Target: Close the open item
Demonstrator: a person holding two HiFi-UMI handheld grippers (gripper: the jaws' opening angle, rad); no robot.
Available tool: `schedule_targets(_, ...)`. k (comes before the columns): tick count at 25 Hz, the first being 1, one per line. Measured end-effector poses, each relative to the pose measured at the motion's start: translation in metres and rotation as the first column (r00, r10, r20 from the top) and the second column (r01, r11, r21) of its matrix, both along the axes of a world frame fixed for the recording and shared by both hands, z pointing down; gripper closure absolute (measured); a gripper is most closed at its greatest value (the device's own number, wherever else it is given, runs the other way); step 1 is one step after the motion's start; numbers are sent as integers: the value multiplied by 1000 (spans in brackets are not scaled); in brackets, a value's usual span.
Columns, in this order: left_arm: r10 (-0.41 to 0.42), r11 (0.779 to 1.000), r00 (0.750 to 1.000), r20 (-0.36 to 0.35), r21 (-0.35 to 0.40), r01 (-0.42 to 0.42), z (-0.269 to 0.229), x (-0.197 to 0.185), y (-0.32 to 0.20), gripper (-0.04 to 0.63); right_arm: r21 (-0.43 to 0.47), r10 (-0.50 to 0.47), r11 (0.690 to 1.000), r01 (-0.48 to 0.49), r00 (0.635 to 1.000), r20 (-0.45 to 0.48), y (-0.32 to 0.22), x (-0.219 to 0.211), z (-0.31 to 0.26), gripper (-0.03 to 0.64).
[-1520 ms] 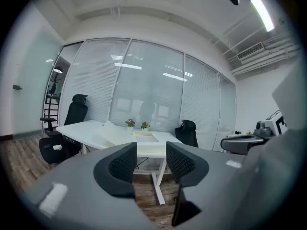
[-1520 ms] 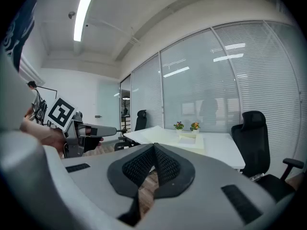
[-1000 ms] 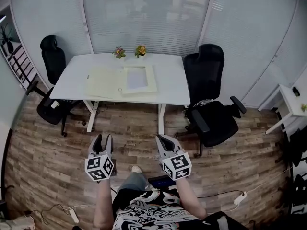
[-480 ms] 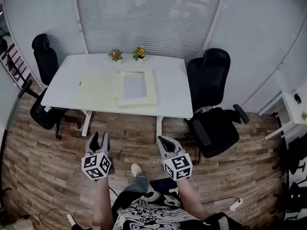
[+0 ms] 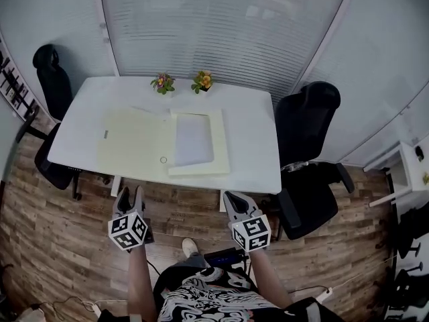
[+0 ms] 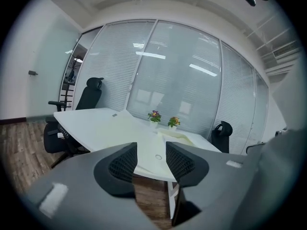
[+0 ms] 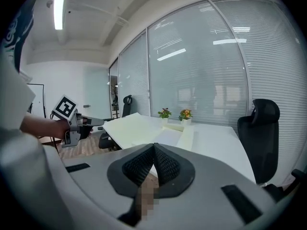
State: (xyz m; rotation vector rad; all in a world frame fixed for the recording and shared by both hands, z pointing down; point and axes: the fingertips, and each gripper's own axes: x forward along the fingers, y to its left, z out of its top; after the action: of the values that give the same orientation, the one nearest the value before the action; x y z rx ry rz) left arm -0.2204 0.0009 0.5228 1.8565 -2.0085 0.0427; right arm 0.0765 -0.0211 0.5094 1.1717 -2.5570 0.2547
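Short of the table point(image 5: 258, 136), approach step by my reading: left gripper point(image 5: 129, 194) jaws apart, empty; right gripper point(image 5: 228, 195) jaws pressed together, empty. Mid-table the pale box point(image 5: 221, 143) lies open, lid point(image 5: 131, 143) flat at left, what looks like a white sheet point(image 5: 191, 138) in its tray. Next move needs me closer, then the lid's left edge caught and swung rightward.

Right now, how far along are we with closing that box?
Nothing is done yet: the box lies open on the table, its lid flat beside it. In hand: nothing; left tongs apart, right tongs together, both empty, short of the table. Left: reach the lid and fold it over.
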Motion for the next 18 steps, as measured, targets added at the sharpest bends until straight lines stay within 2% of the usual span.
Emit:
schedule_targets(7,-53,996,997,-49,-71,50,35,-43,-34,420,-4,-24,1000,23,999,-44,-48,-22,11,615)
schedule_targets(12,-96,986,993,-63,-141,86,58,-58,-33,419,-18,-5,1000,4,998,-66,-59,-17,17,615)
schedule_targets(18,-139,978,985,-105,-172,120,75,-74,-35,408,-22,3,1000,-5,996,-88,-68,-12,22,615)
